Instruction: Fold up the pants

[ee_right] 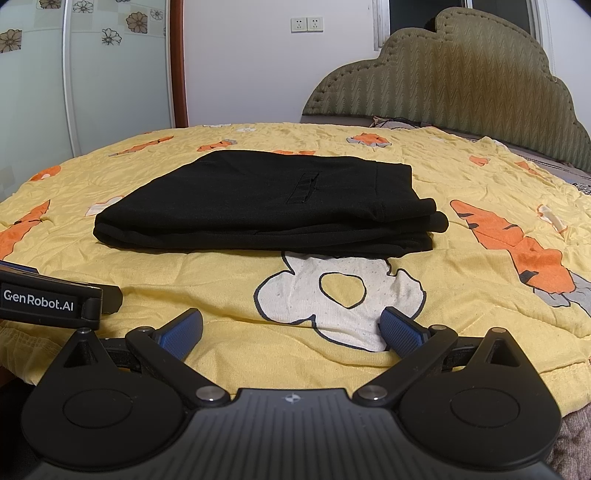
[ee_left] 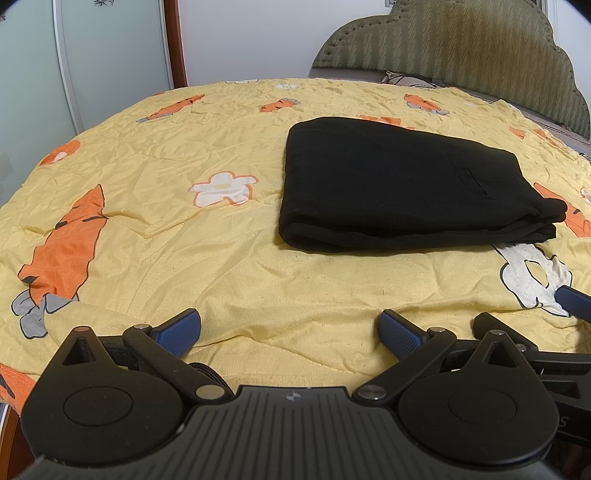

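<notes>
The black pants (ee_left: 399, 184) lie folded into a compact rectangle on the yellow bedspread (ee_left: 221, 258), with a pocket slit showing on top. In the right wrist view the pants (ee_right: 273, 203) sit ahead and slightly left of centre. My left gripper (ee_left: 290, 334) is open, low over the bedspread near the bed's front edge, well short of the pants and holding nothing. My right gripper (ee_right: 291, 332) is open too, hovering over a white cartoon print (ee_right: 340, 299), apart from the pants. The other gripper's body (ee_right: 51, 299) shows at the left of the right wrist view.
The bedspread (ee_right: 480, 314) carries orange carrot and white flower prints and is wrinkled. A padded olive headboard (ee_right: 461, 74) rises at the back right. A white wall with sockets (ee_right: 306, 24) and a glass wardrobe door (ee_right: 110, 74) stand behind the bed.
</notes>
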Available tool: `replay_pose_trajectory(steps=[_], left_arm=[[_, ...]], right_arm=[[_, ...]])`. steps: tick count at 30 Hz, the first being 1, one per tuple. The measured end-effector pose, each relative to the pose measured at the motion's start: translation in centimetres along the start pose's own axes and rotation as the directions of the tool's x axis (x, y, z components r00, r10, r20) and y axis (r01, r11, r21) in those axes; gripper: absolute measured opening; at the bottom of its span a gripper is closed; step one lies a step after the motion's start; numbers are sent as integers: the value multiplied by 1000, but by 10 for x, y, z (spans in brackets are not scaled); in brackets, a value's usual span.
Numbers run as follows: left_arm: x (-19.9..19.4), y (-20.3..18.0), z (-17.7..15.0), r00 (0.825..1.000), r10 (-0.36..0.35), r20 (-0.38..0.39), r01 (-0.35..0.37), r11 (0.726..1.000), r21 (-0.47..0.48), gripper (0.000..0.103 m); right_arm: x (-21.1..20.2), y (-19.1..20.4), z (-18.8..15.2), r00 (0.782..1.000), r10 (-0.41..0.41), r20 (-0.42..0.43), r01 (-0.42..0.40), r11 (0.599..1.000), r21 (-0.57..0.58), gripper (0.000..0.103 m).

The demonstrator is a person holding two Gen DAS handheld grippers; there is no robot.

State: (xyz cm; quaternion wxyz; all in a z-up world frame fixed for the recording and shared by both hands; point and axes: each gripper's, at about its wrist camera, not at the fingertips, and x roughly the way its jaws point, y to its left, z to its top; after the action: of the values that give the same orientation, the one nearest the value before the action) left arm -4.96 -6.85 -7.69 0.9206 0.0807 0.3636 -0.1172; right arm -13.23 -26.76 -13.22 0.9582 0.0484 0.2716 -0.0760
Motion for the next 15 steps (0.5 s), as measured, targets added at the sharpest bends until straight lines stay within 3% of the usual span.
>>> replay_pose_trajectory(steps=[15], left_arm=[[-4, 3, 0, 1000, -1, 8, 1, 1000, -1, 103]], right_arm=[[-16, -16, 19, 999, -32, 19, 31, 999, 6, 103]])
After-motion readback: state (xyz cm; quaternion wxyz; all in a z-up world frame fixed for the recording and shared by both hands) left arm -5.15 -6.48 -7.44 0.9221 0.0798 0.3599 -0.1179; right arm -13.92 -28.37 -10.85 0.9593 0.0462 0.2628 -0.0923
